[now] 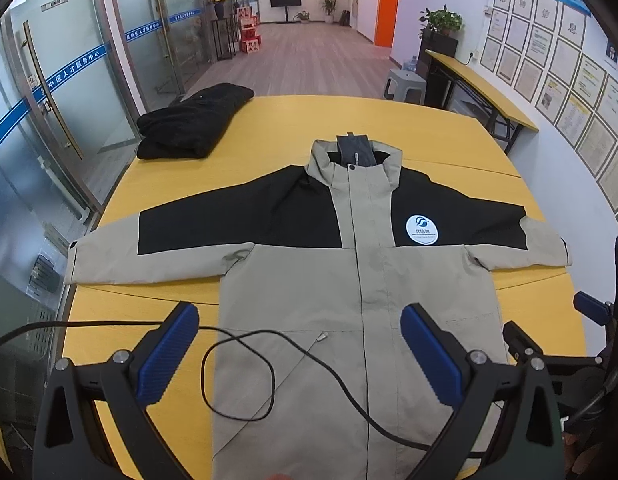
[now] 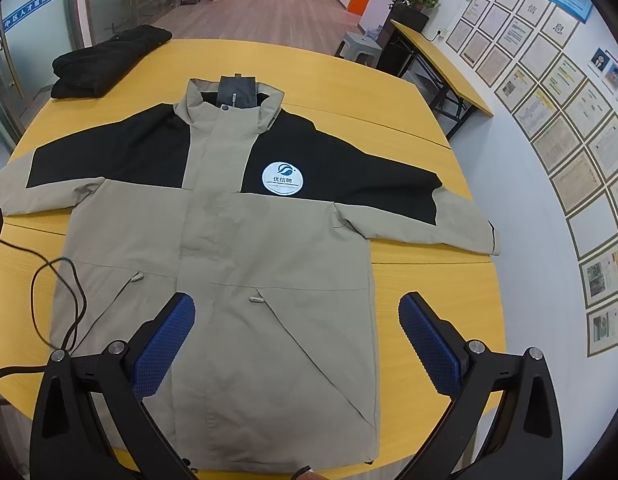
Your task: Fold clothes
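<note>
Left wrist view: a beige-and-black zip-front jacket with a round white chest badge (image 1: 349, 280) lies spread flat on the yellow wooden worktop (image 1: 269, 128), collar far, hem near, sleeves out to either side. The left gripper (image 1: 299, 354), jaws fully apart and empty, hangs over the hem, where a thin black cable (image 1: 239, 376) loops across it. A folded black garment (image 1: 193, 122) sits far left.

Right wrist view: the right gripper (image 2: 297, 344), equally wide and empty, hovers above the jacket's (image 2: 249, 248) right hem, nearer the right sleeve.
</note>
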A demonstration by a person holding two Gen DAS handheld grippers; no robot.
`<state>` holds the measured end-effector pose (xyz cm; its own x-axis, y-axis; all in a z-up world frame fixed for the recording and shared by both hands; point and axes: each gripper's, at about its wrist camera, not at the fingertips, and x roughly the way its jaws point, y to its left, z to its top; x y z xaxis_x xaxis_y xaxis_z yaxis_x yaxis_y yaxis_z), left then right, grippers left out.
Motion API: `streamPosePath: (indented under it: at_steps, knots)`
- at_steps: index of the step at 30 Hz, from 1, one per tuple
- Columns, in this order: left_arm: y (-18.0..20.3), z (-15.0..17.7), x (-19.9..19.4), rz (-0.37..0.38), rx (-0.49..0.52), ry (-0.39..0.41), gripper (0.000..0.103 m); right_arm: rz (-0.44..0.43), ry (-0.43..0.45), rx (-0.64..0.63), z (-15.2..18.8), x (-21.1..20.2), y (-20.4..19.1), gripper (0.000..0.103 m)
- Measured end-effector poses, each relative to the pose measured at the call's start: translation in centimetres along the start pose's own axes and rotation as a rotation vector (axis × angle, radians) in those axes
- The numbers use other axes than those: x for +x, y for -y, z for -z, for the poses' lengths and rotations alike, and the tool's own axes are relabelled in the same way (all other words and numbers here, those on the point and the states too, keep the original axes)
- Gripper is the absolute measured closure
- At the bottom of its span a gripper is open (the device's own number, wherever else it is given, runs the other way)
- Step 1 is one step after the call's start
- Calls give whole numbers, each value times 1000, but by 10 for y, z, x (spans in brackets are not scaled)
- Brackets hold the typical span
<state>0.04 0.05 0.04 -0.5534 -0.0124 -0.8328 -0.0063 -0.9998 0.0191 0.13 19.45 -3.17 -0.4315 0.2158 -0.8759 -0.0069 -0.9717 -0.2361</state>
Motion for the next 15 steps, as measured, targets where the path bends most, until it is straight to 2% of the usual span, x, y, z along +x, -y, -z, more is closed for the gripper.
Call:
streamPosePath:
  at_steps: [7, 15]
  knots:
    - [9, 0, 0, -17, 14, 8, 0, -31, 11, 16, -3, 0, 3, 0]
    - [1, -2, 3, 9, 6, -6, 0, 7, 13, -6, -2, 3, -3, 0]
